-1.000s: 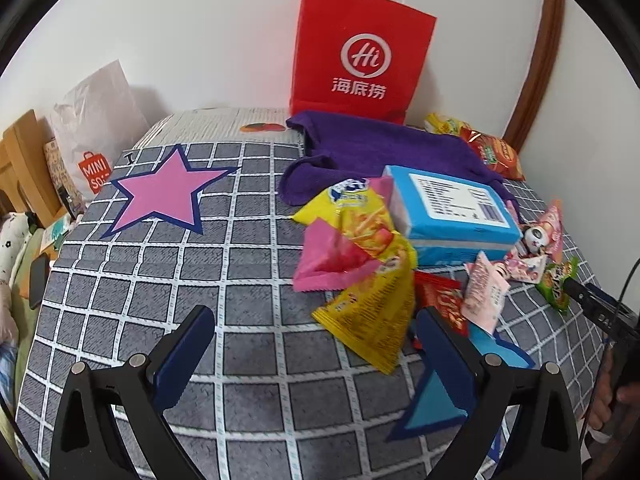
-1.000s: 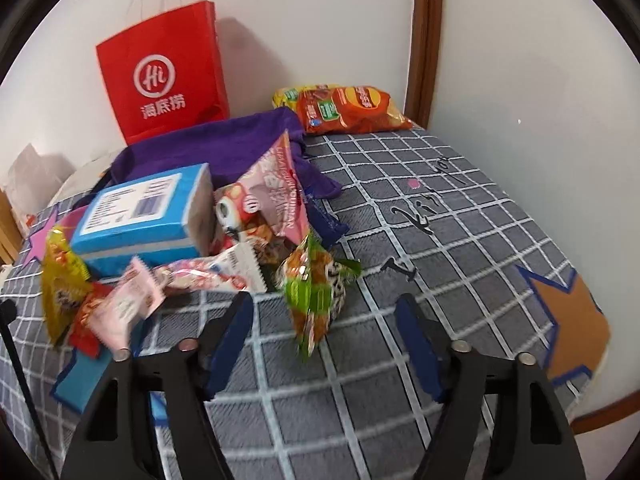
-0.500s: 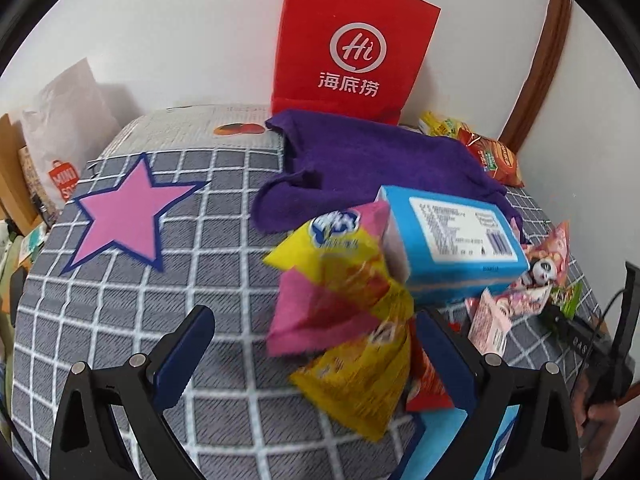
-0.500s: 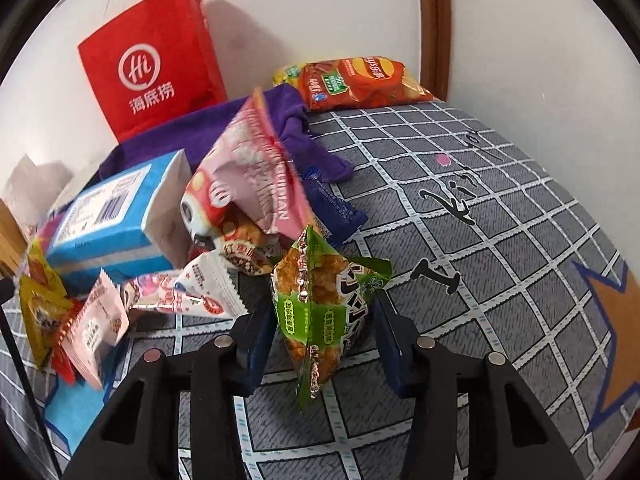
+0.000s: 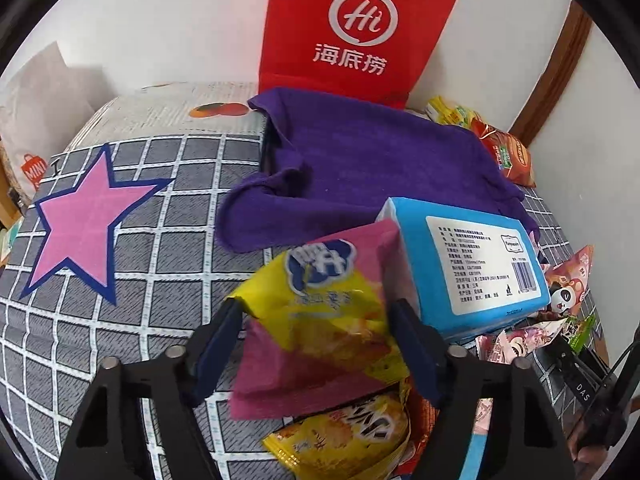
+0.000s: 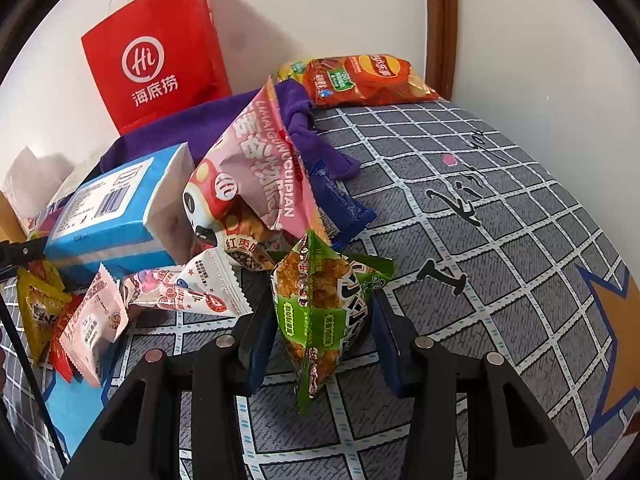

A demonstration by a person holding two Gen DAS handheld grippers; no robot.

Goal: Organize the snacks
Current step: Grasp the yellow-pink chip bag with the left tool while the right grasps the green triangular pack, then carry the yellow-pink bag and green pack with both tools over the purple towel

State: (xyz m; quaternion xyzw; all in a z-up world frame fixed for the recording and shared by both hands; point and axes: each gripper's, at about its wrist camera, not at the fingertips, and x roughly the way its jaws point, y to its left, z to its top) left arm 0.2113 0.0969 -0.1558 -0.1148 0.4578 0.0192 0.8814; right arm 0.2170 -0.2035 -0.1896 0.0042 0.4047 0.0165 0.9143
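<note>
My left gripper (image 5: 316, 340) has its jaws closed in on a yellow and pink snack bag (image 5: 320, 320), which lies on a pile beside a blue tissue box (image 5: 468, 264). Another yellow bag (image 5: 352, 436) lies below it. My right gripper (image 6: 320, 320) has its jaws pressed on a green snack bag (image 6: 324, 300) that stands on the bed. A pink panda bag (image 6: 256, 184) leans behind it, and small pink sachets (image 6: 180, 292) lie to the left.
A red paper bag (image 5: 356, 28) stands at the wall behind a purple towel (image 5: 372, 164). Red chip bags (image 6: 360, 80) lie in the far corner by a wooden door frame (image 6: 440, 20). The bed has a grey grid cover (image 6: 500, 240) with a pink star (image 5: 80, 224).
Both grippers moved forward and closed: the left jaws came in around the yellow and pink bag, the right jaws around the green bag.
</note>
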